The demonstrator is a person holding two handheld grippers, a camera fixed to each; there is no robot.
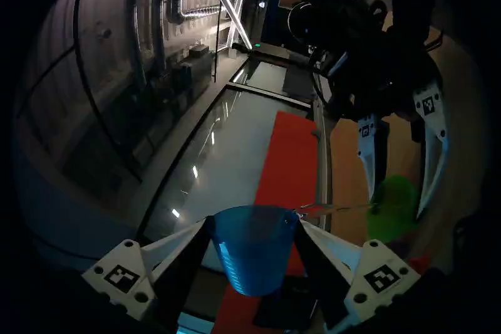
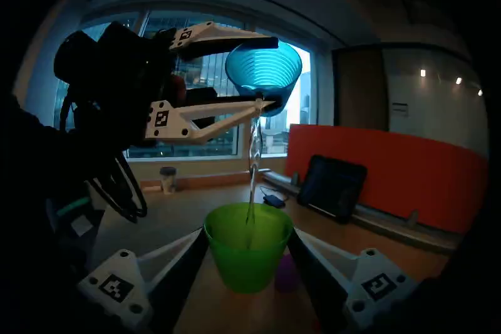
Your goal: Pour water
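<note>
Right gripper view: the left gripper (image 2: pixel 273 73) is pinching the blue cup (image 2: pixel 263 66) between both fingers, one along each side of the wall. It is holding the cup well up and tipped on its side, mouth turned toward this camera and rim dipping at the lower edge. Judged reason: the tilt brings the water to that low lip so it is leaving as one narrow stream (image 2: pixel 253 152) rather than sloshing over the whole rim.

The stream is falling straight down from the lip into the green cup (image 2: pixel 247 265). The right gripper (image 2: pixel 248 237) is clamping that cup upright, a finger pressing on either flank, directly under the lip and low above the desk (image 2: pixel 175 218). Upright and centred looks deliberate: the water is landing inside the mouth, away from the rim, and no splash is showing on the wood.

Water itself: clear, thin, slightly rippled along its length, catching light from the window (image 2: pixel 206 83) behind. Blue cup is translucent with ribbed rings showing inside; how much it is holding cannot be told. Fill level in the green cup is also unclear.

Left gripper view: the same stream is running as a fine line from the blue rim across to the green cup.

Nearby: a small purple object (image 2: pixel 287 274) is sitting just beside the green cup; a dark tablet (image 2: pixel 332 187) is leaning against the orange panel (image 2: pixel 401 165), well apart from the pour.
</note>
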